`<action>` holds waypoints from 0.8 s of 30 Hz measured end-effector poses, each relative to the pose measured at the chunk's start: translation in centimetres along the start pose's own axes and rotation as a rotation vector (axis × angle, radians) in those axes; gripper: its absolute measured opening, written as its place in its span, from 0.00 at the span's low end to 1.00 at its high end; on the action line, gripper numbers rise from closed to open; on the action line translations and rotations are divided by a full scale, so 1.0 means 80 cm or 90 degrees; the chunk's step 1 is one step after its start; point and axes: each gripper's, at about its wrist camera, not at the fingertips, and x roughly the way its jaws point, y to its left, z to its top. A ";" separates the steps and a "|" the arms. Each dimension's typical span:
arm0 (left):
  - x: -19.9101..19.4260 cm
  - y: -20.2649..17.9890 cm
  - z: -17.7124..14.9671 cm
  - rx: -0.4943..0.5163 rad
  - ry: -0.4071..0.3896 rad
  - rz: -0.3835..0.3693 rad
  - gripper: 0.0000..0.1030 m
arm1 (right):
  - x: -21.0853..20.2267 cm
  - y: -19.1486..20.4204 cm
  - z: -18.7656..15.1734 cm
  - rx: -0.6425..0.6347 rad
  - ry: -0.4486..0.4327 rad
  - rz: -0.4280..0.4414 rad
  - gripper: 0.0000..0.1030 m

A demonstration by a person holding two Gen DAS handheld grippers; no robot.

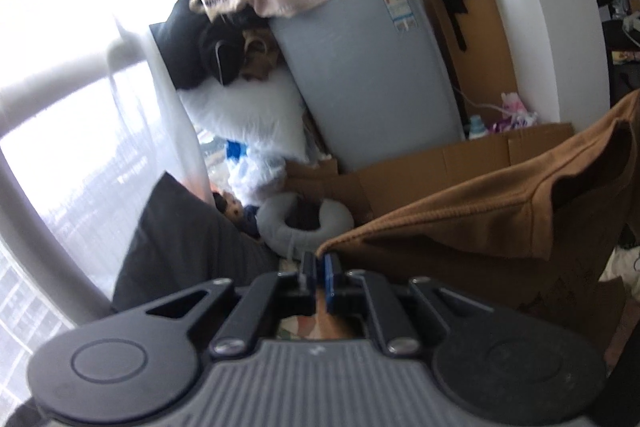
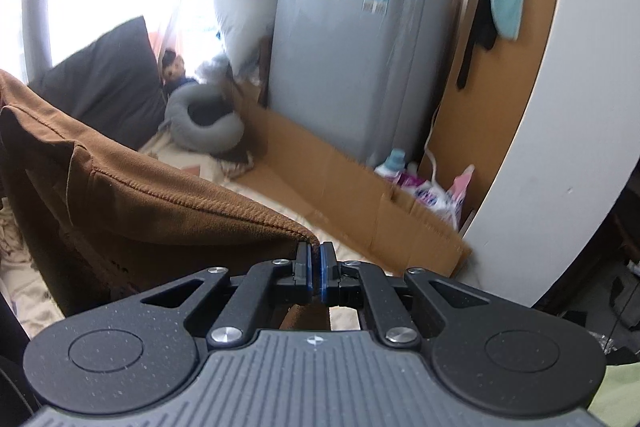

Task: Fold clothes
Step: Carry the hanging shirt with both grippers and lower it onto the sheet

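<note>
Left wrist: we hold the brown knit garment (image 1: 480,211) aloft
Left tool (image 1: 319,269) and right tool (image 2: 315,263) each pinch a corner; we should keep the top edge taut

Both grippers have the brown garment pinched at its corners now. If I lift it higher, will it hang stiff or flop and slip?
The brown knit garment is likely floppy: it sags and folds between the left gripper and the right gripper. It looks fairly thick, with a stitched hem, so probably weighty enough to drape straight. Each gripper pinches only a corner tip, so it might slip.
</note>
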 end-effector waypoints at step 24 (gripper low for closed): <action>0.265 -0.016 -0.123 -0.011 0.168 -0.064 0.04 | 0.296 -0.001 -0.046 -0.029 0.147 0.032 0.02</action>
